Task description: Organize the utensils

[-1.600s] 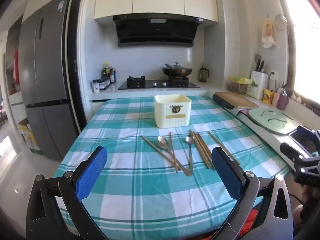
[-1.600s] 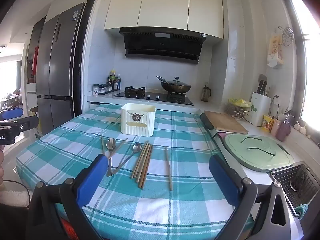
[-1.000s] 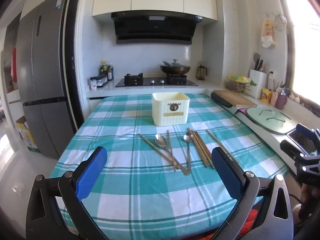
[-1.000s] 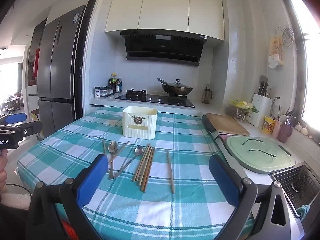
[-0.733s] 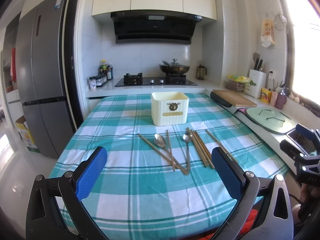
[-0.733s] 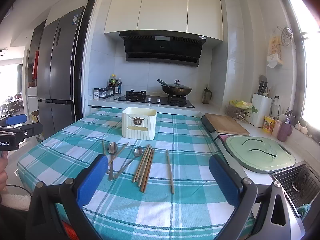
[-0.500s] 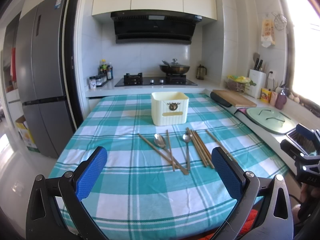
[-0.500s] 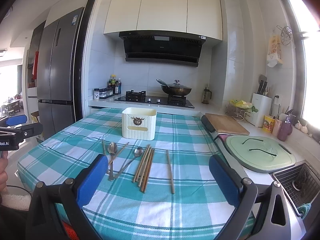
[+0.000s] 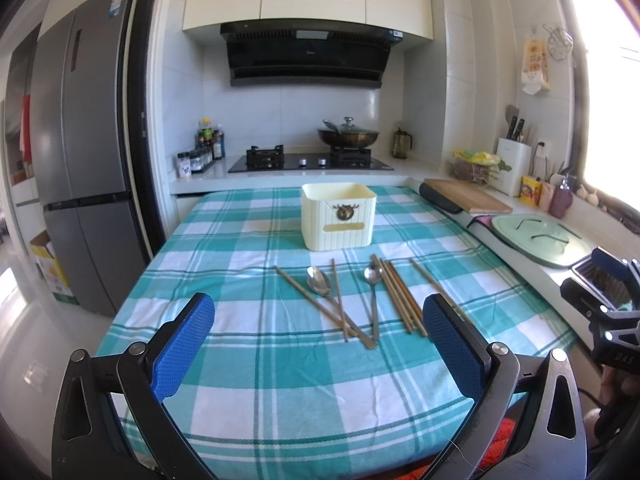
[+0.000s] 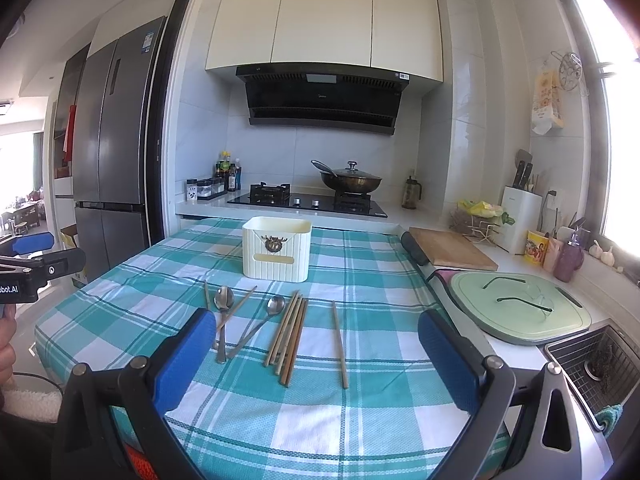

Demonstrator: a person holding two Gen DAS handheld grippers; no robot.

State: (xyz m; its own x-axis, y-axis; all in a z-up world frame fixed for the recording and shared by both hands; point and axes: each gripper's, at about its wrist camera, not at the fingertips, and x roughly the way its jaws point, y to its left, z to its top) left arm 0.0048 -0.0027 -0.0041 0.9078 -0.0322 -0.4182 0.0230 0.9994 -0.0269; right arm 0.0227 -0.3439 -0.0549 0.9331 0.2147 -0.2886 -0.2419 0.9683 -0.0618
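Lying lengthwise before the cream holder [image 10: 277,249], the chopsticks [image 10: 289,332] are nearest the right gripper [image 10: 316,350], held released and empty.

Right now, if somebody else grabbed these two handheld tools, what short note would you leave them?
Left gripper: jaws wide open, empty, above the near edge of the table.
Right gripper: the same, open and empty.
Two spoons and the chopsticks lie loose on the checked tablecloth, one chopstick apart on the right.
The cream holder stands just behind them.
Done: nothing visibly.
Left: put every utensil into the holder.
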